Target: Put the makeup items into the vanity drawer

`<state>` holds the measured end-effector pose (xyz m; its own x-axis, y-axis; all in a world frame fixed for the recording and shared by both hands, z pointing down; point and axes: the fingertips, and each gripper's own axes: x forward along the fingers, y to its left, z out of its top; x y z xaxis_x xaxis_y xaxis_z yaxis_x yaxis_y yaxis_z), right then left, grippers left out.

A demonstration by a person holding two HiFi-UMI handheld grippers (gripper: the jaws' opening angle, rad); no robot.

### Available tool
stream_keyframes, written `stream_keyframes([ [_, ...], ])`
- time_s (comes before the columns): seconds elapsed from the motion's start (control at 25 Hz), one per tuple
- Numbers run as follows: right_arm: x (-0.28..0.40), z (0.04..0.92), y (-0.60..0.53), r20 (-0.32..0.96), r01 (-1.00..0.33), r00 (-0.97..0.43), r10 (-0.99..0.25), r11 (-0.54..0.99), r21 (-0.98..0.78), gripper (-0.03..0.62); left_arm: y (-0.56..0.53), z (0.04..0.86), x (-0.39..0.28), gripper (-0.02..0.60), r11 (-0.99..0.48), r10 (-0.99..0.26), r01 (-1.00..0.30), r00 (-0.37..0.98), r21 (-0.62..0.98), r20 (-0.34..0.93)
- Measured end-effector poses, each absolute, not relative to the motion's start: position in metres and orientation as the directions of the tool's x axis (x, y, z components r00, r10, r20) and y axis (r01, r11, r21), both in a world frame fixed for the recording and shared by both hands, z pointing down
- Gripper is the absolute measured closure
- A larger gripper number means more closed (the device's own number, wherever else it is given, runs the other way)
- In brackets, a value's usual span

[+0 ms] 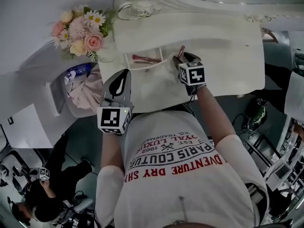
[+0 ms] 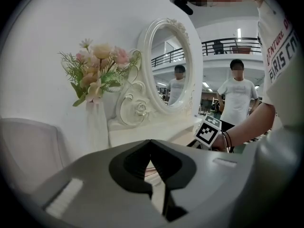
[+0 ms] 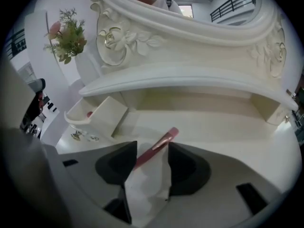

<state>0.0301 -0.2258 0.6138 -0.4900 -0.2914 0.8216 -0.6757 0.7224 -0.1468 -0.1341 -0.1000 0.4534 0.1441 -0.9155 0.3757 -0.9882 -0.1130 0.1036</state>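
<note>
Right tool [image 3: 153, 144] stands spread around the pink pencil [image 3: 157, 147] on the counter [image 3: 213, 127]; better close squarely at its middle before lifting to the drawer [image 3: 98, 114].

Cream vanity [image 1: 213, 56], pink pencil [image 3: 156, 148]
Flowers [image 1: 78, 30] are being shown in pink, yellow and white; a white shirt [image 1: 190, 184] is being shown lettered in red and black.

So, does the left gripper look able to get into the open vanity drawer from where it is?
Probably yes. The drawer is pulled open with nothing over it. The left gripper sits just in front of it, and the right gripper is off to the drawer's right, out of the way.
</note>
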Motion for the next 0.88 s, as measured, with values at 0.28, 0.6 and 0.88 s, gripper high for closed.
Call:
stream_keyframes([
  [0.28, 0.038, 0.620, -0.227, 0.850, -0.696, -0.412, -0.328, 0.715, -0.062, 0.542, -0.096, 0.458, -0.138, 0.571, -0.129, -0.914, -0.986, 0.160, 0.107, 0.374],
  [0.6, 0.046, 0.578, -0.218, 0.786, -0.668, -0.498, -0.366, 0.740, -0.078, 0.543, -0.096, 0.444, -0.135, 0.571, -0.141, -0.930, -0.985, 0.164, 0.095, 0.328],
  [0.88, 0.024, 0.523, -0.207, 0.697, -0.535, -0.621, -0.358, 0.844, -0.043, 0.543, -0.086, 0.423, -0.134, 0.571, -0.121, -0.948, -0.990, 0.137, 0.074, 0.286],
])
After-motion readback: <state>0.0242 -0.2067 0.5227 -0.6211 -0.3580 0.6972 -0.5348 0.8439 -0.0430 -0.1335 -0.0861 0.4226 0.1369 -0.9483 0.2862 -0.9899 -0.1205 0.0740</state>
